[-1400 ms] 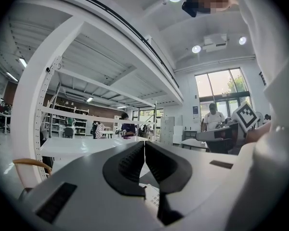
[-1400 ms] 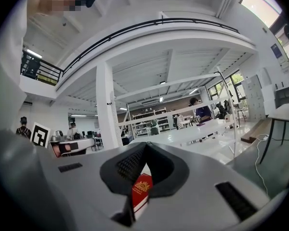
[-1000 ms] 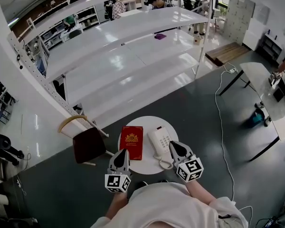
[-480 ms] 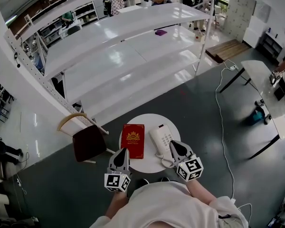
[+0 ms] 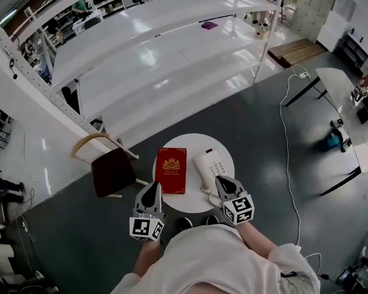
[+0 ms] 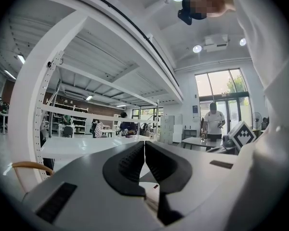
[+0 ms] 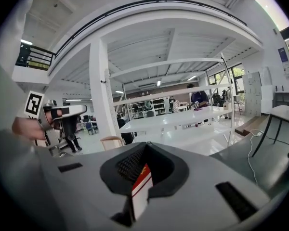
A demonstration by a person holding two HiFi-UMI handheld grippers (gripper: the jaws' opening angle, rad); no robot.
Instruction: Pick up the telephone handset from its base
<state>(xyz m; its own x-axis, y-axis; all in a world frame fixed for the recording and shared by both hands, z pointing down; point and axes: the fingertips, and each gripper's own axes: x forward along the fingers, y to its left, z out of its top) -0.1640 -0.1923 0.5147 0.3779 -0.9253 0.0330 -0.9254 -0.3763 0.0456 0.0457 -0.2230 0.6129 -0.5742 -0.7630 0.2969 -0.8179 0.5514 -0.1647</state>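
Observation:
A white telephone (image 5: pixel 211 166) sits on the right half of a small round white table (image 5: pixel 193 202), its handset (image 5: pixel 203 168) lying in the cradle along the phone's left side and its coiled cord (image 5: pixel 212 196) at the near edge. My right gripper (image 5: pixel 222 180) hovers over the phone's near right corner, jaws shut and empty (image 7: pixel 145 146). My left gripper (image 5: pixel 153 188) hangs at the table's near left edge, just short of a red book (image 5: pixel 170 169), shut with nothing in it (image 6: pixel 144 144). Neither gripper touches the handset.
A chair with a dark red seat (image 5: pixel 113 172) stands left of the table. Long white shelving (image 5: pixel 159 60) runs across the back. A white cable (image 5: pixel 286 141) trails over the dark floor at right, near a grey desk (image 5: pixel 343 100). People stand far behind.
My right gripper has sunk toward the table by the phone's near edge. The left gripper has barely shifted. Both stay shut, and the handset rests on its base.

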